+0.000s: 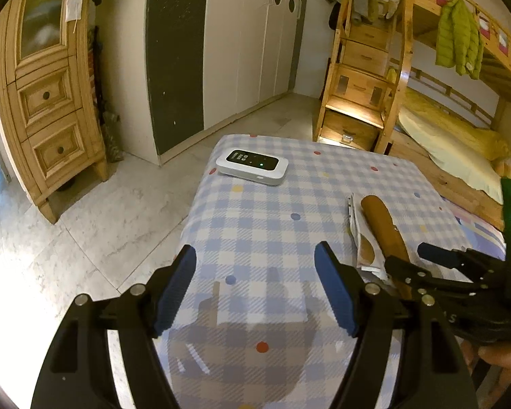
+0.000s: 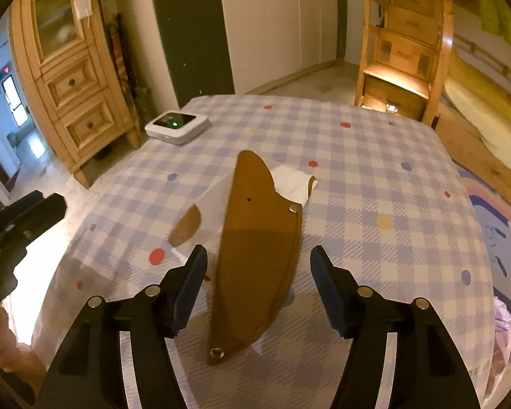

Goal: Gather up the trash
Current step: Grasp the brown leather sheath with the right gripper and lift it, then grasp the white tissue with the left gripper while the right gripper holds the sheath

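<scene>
The right gripper point(image 2: 259, 266) hangs over the table with its jaws spread wide, the blue pads standing on either side of a brown leather sheath point(image 2: 255, 255) without pressing on it. The sheath lies flat on the cloth, long and narrow. Its long axis runs away from the gripper: the rounded, tapered tip points toward the far edge of the table, and the wider end with a metal snap lies nearest the camera. A second rivet shows on its right edge. Under and beside the sheath lies a white paper wrapper point(image 2: 289, 180) with brown printed patches, poking out on both sides of it.

The left gripper point(image 1: 255, 272) is also open, nothing between its pads, and it is over bare cloth to the left of the sheath point(image 1: 381, 221). In the left wrist view the sheath lies to the right, its tip pointing away, with the wrapper point(image 1: 361, 238) along its left side and the right gripper point(image 1: 412, 259) reaching in at its near end.

The table point(image 2: 374, 204) is covered by a blue and white checked cloth with coloured dots. Near its far left corner sits a small white device point(image 1: 252, 167) with a dark screen and a green light. Beyond are a wooden cabinet point(image 1: 47, 102), white wardrobe doors point(image 1: 255, 34) and a wooden bunk bed point(image 1: 426, 102) with a green jacket point(image 1: 456, 37) hung on its rail.
</scene>
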### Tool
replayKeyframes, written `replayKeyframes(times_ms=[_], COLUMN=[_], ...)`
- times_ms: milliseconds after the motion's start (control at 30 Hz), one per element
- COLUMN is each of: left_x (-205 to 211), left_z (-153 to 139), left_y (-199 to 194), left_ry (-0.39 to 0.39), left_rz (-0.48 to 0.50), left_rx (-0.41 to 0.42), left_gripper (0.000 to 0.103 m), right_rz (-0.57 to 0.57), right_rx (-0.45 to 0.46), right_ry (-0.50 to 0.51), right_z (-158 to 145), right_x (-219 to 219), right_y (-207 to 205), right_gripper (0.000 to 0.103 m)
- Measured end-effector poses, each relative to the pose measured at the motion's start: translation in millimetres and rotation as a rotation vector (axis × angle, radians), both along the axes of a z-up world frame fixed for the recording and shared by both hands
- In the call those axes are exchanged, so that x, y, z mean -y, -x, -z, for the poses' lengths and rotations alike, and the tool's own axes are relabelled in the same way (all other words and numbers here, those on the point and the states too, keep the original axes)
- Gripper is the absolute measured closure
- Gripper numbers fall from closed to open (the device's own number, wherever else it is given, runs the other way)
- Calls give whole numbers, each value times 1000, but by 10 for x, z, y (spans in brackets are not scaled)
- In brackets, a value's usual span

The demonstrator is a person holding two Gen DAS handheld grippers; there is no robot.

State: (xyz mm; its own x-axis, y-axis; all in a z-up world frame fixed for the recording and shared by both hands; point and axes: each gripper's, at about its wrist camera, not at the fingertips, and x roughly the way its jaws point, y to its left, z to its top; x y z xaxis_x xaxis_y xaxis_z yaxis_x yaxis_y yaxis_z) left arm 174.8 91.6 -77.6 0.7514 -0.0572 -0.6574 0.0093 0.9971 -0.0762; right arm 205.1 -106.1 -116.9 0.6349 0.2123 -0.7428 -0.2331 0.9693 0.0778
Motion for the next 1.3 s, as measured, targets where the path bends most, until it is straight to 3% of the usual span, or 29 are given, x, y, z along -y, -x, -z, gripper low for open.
replayKeyframes(times_ms=[200, 267, 367, 567, 733, 933, 1133, 1300], left_x=[48, 57, 69, 137, 383, 769, 1234, 1357], left_z=[61, 85, 95, 85, 106, 126, 222, 320], left_y=[-52, -63, -44, 18, -2, -101, -296, -467], left_ry=[-37, -44, -50, -38, -43, -27, -124, -105], left_rz=[-1, -2, -2, 29, 87, 154, 220, 237], left_rx=[-18, -26, -31, -17, -26, -39, -46, -103], left_gripper=[33, 33, 33, 33, 33, 33, 33, 33], right_rz=[10, 1, -16, -11, 72, 165, 198, 199], right_rx=[-42, -45, -35, 98, 140, 123, 126, 120], right_ry=[-63, -60, -43, -25, -35, -58, -83, -91], right_z=[67, 75, 52, -225, -334, -343, -350, -348], right_x=[92, 81, 49, 207, 580, 929, 1115, 1177], right_y=[-93, -91, -39, 325, 482, 475, 468, 463], right_gripper=[41, 51, 52, 53, 52, 52, 52, 52])
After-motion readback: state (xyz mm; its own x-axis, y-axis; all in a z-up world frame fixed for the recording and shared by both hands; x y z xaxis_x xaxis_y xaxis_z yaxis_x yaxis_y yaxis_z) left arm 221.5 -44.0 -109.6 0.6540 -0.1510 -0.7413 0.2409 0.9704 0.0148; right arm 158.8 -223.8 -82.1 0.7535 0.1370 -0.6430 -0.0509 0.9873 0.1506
